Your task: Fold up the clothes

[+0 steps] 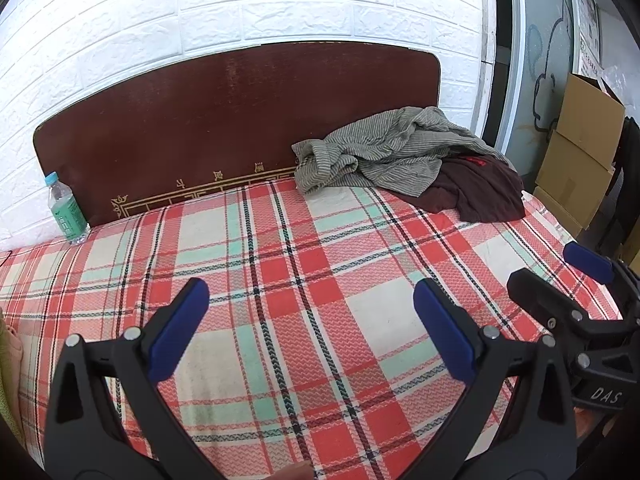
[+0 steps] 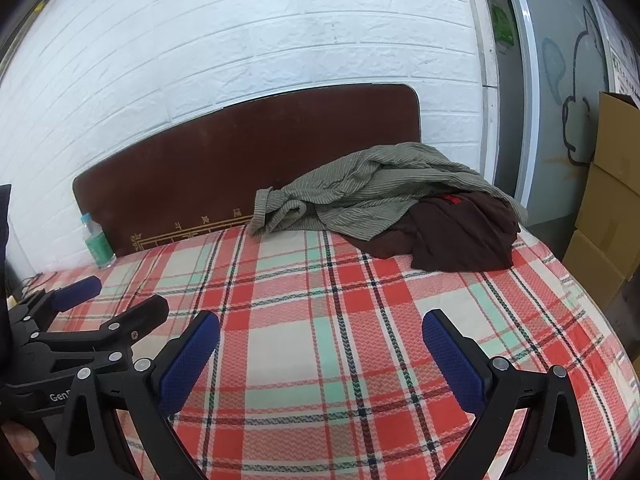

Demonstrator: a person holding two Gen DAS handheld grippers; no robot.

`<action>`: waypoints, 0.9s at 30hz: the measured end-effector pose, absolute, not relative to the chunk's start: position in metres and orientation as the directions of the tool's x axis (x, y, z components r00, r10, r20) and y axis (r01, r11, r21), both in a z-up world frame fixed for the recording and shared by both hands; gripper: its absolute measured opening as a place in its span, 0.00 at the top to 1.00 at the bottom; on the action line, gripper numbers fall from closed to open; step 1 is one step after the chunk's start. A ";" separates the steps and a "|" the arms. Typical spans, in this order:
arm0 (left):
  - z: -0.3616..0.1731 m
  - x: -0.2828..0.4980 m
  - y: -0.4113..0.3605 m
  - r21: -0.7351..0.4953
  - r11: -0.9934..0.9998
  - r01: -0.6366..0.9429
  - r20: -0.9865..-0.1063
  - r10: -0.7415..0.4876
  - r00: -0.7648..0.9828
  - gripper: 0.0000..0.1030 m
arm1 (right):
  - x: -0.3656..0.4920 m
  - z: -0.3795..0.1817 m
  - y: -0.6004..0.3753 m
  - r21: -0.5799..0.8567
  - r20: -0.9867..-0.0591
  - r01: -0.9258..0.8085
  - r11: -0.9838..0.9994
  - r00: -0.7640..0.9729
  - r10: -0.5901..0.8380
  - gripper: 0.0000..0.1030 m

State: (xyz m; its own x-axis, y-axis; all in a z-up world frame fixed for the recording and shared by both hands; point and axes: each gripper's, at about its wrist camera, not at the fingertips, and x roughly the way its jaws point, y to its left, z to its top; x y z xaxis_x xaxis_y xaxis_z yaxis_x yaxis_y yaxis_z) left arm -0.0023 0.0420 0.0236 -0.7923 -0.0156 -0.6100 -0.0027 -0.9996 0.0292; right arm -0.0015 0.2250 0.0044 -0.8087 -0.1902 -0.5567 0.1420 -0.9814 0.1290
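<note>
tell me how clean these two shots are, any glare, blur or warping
Left wrist view: strong fisheye bowing of the headboard and brick wall, dark vignette in the corners, even soft light, the striped shirt sharp. Right wrist view: the same barrel warp, the wall nearly blown out to white, the open right gripper in focus with faint shadows on the plaid cover.

Bed against a white brick-pattern wall, daylight-lit room.

The wall [image 1: 280, 4] carries white embossed brick-pattern panels. A dark brown headboard [image 1: 224, 120] with gold ornamental trim along its lower edge stands against it. The bed is covered with a red, cream and mint plaid sheet [image 1: 320, 280]. To the right, a grey-blue surface [image 2: 560, 92] bears an outlined cartoon drawing, with stacked cardboard boxes [image 1: 580, 160] beside the bed. Lighting is even and bright.
</note>
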 end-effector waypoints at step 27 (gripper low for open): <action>0.022 -0.026 0.048 0.017 -1.000 0.012 -0.620 -0.020 -0.785 0.01 | -0.026 0.012 0.229 0.089 -0.560 0.166 -0.982 -0.807 -0.187 0.00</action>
State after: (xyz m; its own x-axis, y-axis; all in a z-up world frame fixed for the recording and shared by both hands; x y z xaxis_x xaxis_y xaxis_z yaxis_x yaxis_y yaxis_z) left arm -0.0262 0.0481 0.0222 -0.7846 -0.0199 -0.6196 0.0120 -0.9998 0.0170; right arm -0.0256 0.2287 0.0122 -0.8072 -0.1874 -0.5597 0.1664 -0.9821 0.0888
